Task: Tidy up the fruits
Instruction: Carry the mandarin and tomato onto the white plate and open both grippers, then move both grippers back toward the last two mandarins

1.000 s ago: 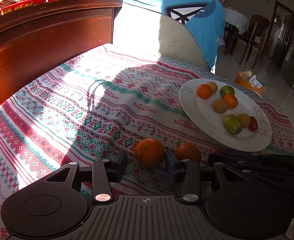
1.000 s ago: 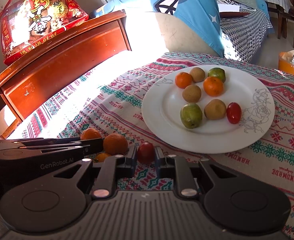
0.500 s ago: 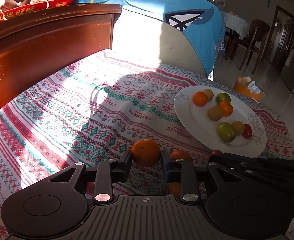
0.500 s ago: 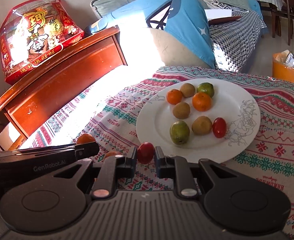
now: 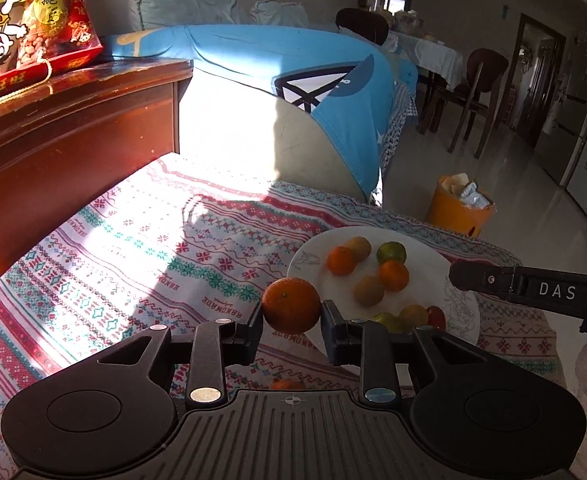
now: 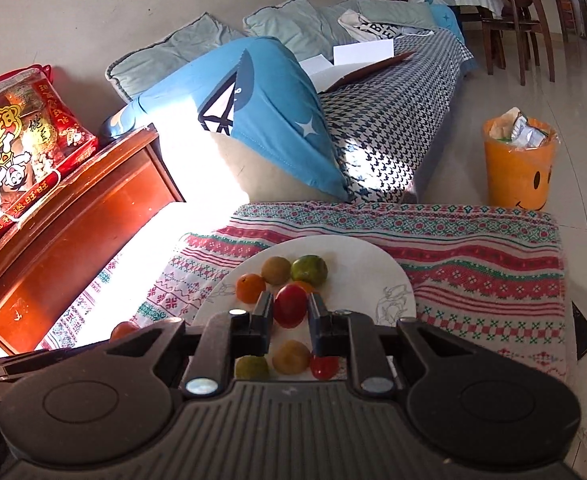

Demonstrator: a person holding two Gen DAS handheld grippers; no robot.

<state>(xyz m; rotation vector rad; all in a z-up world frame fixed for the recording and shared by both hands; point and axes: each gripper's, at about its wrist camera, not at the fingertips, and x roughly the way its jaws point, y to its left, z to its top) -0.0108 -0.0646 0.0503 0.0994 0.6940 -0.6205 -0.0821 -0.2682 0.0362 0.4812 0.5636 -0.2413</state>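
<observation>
My left gripper (image 5: 291,314) is shut on an orange (image 5: 290,305) and holds it in the air, just left of the white plate (image 5: 313,264). My right gripper (image 6: 290,308) is shut on a red tomato (image 6: 290,305) and holds it above the white plate (image 6: 373,256). The plate carries several fruits: oranges, brownish kiwis, green ones and a red tomato (image 6: 323,366). One more orange (image 5: 287,384) lies on the cloth below my left gripper, mostly hidden. The right gripper's side (image 5: 533,290) shows in the left wrist view, over the plate's right part.
The table has a patterned red, green and white cloth (image 5: 133,248). A wooden cabinet (image 5: 73,128) with a red snack bag (image 5: 25,28) stands at the left. A sofa with a blue cover (image 6: 261,112) is behind. An orange bin (image 6: 519,160) stands on the floor.
Both grippers rose from the cloth with their fruit. The left closed on the orange and lifted it; the right carried the tomato up and over the plate.
</observation>
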